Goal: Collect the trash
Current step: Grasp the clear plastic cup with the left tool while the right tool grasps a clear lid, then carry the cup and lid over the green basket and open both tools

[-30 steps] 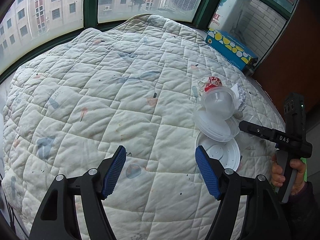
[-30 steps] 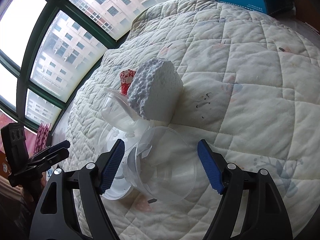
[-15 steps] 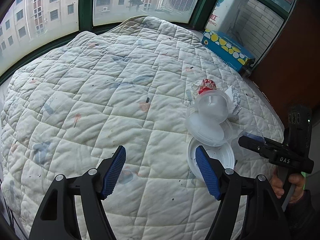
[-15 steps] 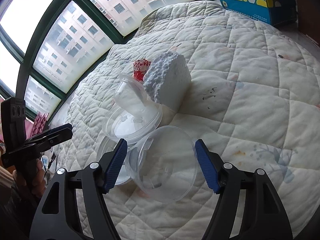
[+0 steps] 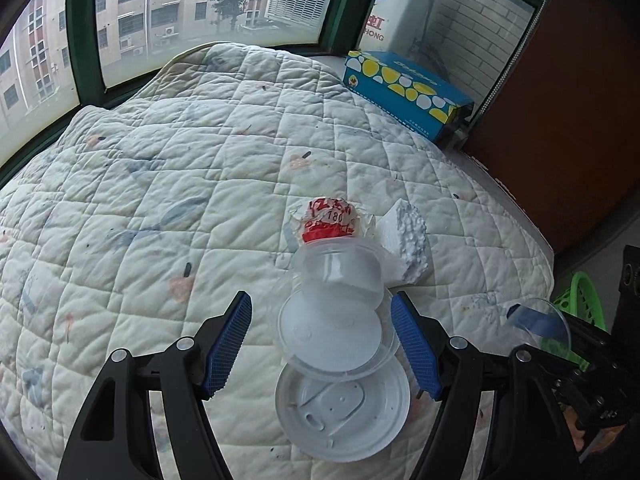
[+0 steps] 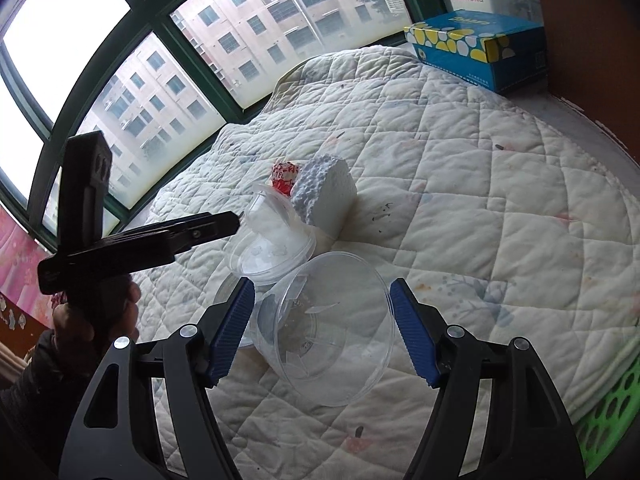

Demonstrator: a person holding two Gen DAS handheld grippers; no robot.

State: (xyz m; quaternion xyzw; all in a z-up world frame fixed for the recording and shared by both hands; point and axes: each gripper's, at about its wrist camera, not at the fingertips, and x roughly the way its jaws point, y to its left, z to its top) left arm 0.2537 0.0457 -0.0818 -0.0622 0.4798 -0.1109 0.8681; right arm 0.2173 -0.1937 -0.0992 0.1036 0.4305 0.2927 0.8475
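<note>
Trash lies on a white quilted bed [image 5: 160, 200]: a clear tub [image 5: 336, 276] on its side, its round lid [image 5: 332, 340], a white flat lid [image 5: 344, 412], a red-and-white wrapper [image 5: 328, 220] and a white foam block [image 5: 404, 240]. My left gripper [image 5: 320, 344] is open, its fingers on either side of the tub and lid. My right gripper [image 6: 322, 332] is open around a large clear cup [image 6: 324, 332] that lies on its side. The foam block [image 6: 324, 196] and wrapper [image 6: 284, 176] lie beyond it. The left gripper's fingers [image 6: 208, 228] show beside the tub [image 6: 276, 232].
A blue-and-yellow tissue box [image 5: 404, 96] sits at the bed's far right corner by the window. A green plastic basket [image 6: 608, 420] stands off the bed's right edge, also in the left wrist view [image 5: 580, 300]. A brown wall [image 5: 580, 120] bounds the right side.
My left gripper has moved right and forward, so the tub and lids now lie between its fingers. My right gripper has pulled back a little, with the clear cup still between its open fingers.
</note>
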